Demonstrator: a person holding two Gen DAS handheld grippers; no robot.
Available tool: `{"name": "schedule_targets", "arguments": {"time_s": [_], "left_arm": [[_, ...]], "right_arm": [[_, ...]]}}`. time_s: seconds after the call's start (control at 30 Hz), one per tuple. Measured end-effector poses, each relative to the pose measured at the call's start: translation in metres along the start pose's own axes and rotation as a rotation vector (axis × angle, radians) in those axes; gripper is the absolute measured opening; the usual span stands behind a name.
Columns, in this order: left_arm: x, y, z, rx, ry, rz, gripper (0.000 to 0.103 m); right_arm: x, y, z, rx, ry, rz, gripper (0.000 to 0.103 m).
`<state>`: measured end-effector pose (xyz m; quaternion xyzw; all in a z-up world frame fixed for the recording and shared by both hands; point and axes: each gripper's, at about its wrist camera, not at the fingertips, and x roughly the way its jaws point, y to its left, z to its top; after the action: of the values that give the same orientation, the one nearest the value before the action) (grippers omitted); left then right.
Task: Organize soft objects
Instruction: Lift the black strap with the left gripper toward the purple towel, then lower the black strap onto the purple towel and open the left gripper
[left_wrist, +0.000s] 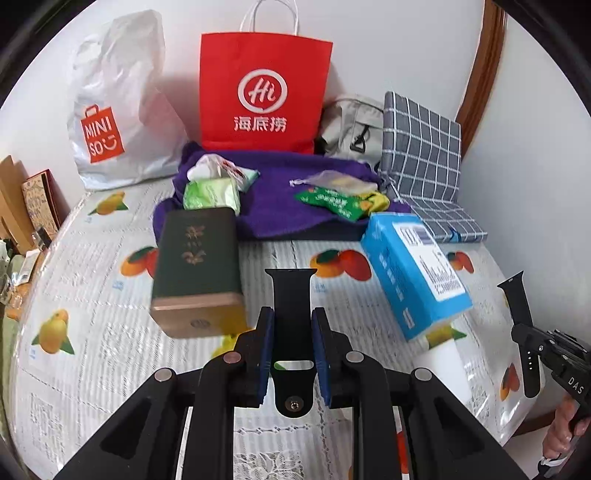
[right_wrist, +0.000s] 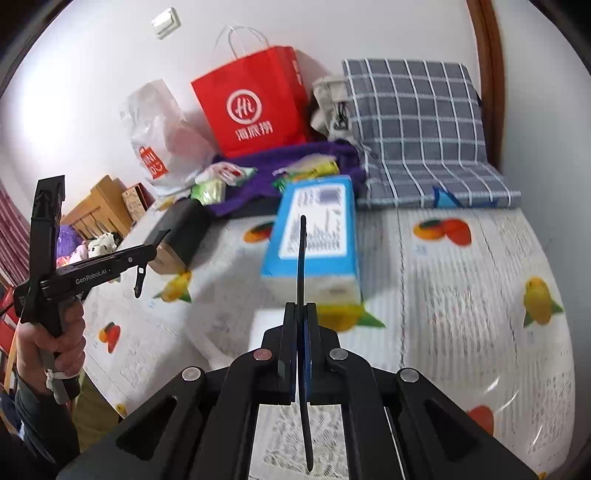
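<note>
My left gripper (left_wrist: 293, 325) is shut on a black watch strap half (left_wrist: 294, 306), gripped by its edges and held flat above the fruit-print tablecloth (left_wrist: 92, 332). My right gripper (right_wrist: 300, 321) is shut on the other black strap half (right_wrist: 302, 266), seen edge-on and upright. In the left wrist view the right gripper (left_wrist: 524, 328) and its strap (left_wrist: 519, 299) show at the far right. In the right wrist view the left gripper (right_wrist: 147, 254) shows at the left, held by a hand, with its strap (right_wrist: 139, 282) hanging.
A dark green tin (left_wrist: 197, 269) and a blue box (left_wrist: 413, 273) lie ahead. Behind them a purple cloth (left_wrist: 280, 199) holds snack packets (left_wrist: 343, 199) and tissue packs (left_wrist: 212, 192). A red paper bag (left_wrist: 264, 92), white Miniso bag (left_wrist: 118, 107) and checked cushion (left_wrist: 421, 155) stand against the wall.
</note>
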<state>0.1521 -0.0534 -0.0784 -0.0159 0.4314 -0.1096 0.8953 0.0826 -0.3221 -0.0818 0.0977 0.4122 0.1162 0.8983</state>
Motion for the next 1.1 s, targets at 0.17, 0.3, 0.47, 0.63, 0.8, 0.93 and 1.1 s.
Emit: {"name": "schedule_targets", "arguments": {"time_s": [0.17,0.3,0.47,0.63,0.8,0.93,1.1], "left_arm": [[-0.010,0.005,0.014,-0.004,-0.028,0.001,0.020],[-0.015,0.008,0.025,0.000,-0.045,0.010,0.020],[-0.015,0.014,0.038,-0.008,-0.049,0.024,0.020],[-0.012,0.020,0.052,-0.017,-0.050,0.029,0.020],[-0.008,0.023,0.066,-0.015,-0.059,0.030,0.020],[-0.001,0.026,0.076,-0.013,-0.062,0.032,0.020],[0.011,0.031,0.089,-0.016,-0.057,0.037,0.020]], "right_arm": [[-0.001,0.010,0.019,-0.008,-0.026,0.005,0.003],[0.000,0.017,0.033,-0.012,-0.037,0.013,0.003],[0.005,0.023,0.051,-0.018,-0.053,0.002,0.003],[0.011,0.026,0.070,-0.016,-0.061,-0.005,0.003],[0.024,0.026,0.087,-0.003,-0.040,-0.010,0.003],[0.037,0.030,0.100,-0.015,-0.025,-0.026,0.003],[0.053,0.034,0.116,-0.025,-0.026,-0.033,0.003]]}}
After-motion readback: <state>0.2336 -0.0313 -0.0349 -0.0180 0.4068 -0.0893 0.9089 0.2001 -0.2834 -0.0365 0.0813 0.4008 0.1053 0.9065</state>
